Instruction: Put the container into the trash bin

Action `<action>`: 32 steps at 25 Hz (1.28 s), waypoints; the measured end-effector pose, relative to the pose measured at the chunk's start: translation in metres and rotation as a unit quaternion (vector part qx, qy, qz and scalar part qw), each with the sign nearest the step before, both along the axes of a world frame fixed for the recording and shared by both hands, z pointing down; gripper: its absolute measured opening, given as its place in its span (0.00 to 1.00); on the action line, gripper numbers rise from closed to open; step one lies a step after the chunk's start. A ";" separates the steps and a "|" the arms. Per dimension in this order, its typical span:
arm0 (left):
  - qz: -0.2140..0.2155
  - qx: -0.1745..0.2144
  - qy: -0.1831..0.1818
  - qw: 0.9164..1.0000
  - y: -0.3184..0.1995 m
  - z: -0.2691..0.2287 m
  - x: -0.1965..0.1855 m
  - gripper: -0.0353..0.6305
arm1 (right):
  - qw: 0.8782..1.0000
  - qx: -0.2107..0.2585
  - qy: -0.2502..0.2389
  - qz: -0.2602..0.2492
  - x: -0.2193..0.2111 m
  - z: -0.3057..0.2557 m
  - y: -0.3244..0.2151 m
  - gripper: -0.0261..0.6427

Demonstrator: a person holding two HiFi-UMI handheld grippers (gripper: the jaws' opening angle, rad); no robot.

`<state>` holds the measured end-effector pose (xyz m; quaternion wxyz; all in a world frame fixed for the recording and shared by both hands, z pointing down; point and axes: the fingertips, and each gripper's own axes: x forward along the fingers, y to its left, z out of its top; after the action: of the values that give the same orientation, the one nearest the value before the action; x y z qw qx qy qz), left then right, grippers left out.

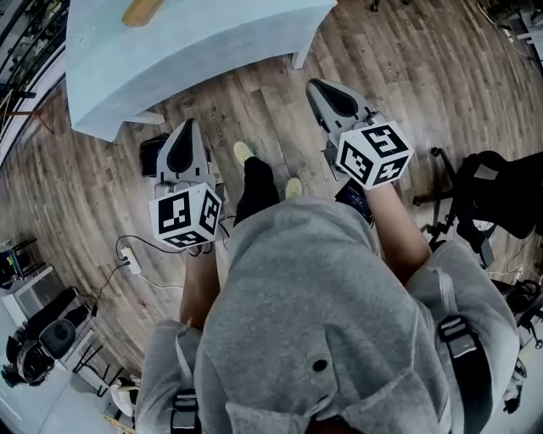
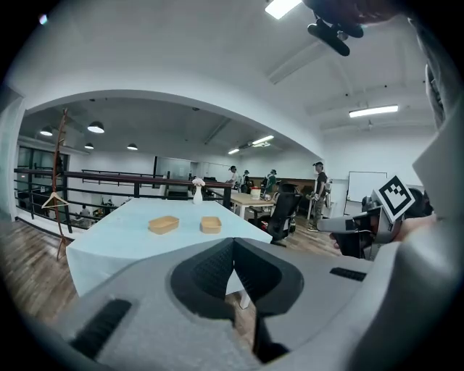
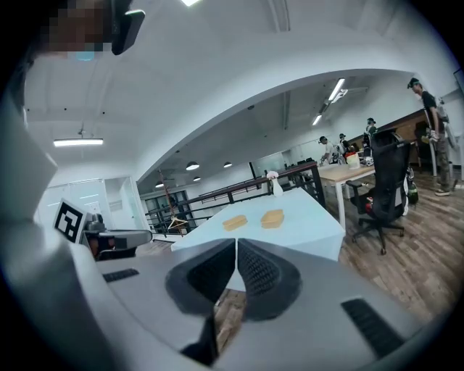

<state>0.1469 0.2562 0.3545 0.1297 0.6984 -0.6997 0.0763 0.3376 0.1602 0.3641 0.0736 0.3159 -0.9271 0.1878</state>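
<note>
Head view: left gripper (image 1: pixel 187 136) and right gripper (image 1: pixel 327 95), both over wood floor (image 1: pixel 407 76), pointing toward table (image 1: pixel 195 51) and short of its near edge; one container (image 1: pixel 140 10) partly in frame at top of table. Left gripper view: jaws pressed together, nothing between them; beyond, pale blue table top bearing two tan containers side by side with a gap between, left container (image 2: pixel 163 224) and right container (image 2: pixel 211 224), plus white vase (image 2: pixel 197 192) farther back. Right gripper view: jaws closed tip to tip, empty; both containers on table well ahead of jaws, left container (image 3: pixel 234 222) and right container (image 3: pixel 272 218). Black chair (image 3: pixel 384 181) to right of table; people (image 3: pixel 428 130) standing at desks in background. Neither gripper touching table or any container.
</note>
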 end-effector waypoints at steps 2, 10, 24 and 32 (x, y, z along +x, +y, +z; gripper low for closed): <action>0.002 -0.005 0.009 1.000 -0.010 0.003 -0.008 0.08 | 1.000 -0.001 0.006 -0.004 -0.010 0.002 -0.009 0.08; 0.011 -0.014 0.019 1.000 -0.051 0.008 -0.046 0.08 | 1.000 -0.002 0.024 -0.007 -0.054 0.002 -0.050 0.08; 0.029 -0.009 0.024 0.999 -0.092 0.004 -0.109 0.08 | 0.999 0.014 0.034 -0.016 -0.133 -0.010 -0.085 0.08; 0.031 -0.005 0.019 0.999 -0.106 0.005 -0.140 0.08 | 0.999 0.019 0.033 -0.013 -0.162 -0.010 -0.095 0.08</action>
<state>0.0069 0.1506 0.3592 0.1438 0.7203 -0.6749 0.0707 0.1756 0.0657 0.3543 0.1005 0.3108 -0.9317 0.1590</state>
